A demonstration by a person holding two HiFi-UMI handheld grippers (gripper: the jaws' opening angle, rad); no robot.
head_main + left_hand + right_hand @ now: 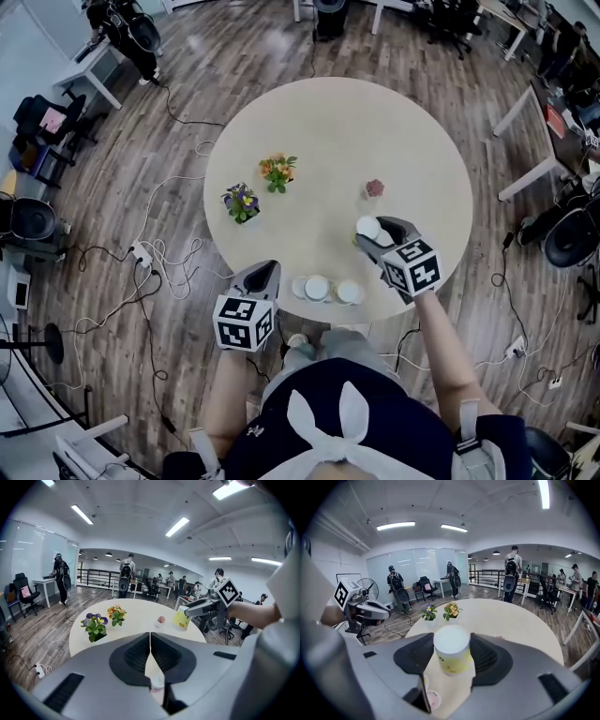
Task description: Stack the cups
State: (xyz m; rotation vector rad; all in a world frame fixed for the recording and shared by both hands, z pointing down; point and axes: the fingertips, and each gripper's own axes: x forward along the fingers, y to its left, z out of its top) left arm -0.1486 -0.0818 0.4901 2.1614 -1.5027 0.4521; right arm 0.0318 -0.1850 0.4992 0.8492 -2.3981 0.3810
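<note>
Barely begun, judging by the layout: no stack visible yet. Holds a yellow cup (452,656) in the right gripper (375,234), with the fingers (490,660) spread wide and pressed on its two sides, white end towards the camera. Seems to carry it clear of the tabletop (412,141), above the near right part, though hard to say for sure whether it hangs or rests. Keeps the left gripper (265,274) off the near edge, to the left, its fingers (136,656) pressed together with nothing between them. Leaves a row of cups (323,289) close to the near edge, between the two grippers: probably three, two touching and a third just beside, all apart from the yellow one. Left to do, by that reckoning: bring the yellow cup over the row, seat it, then gather the others into one pile; cannot tell from here which way up each stands, so nesting may need a turn. Around: a purple flower pot (241,202) and an orange flower pot (278,172) further in on the left, a small pink plant (375,187) just beyond the yellow cup. Nothing across the short way back to the row; only the pink plant close enough to knock. Beyond: office chairs, floor cables and people, well apart.
</note>
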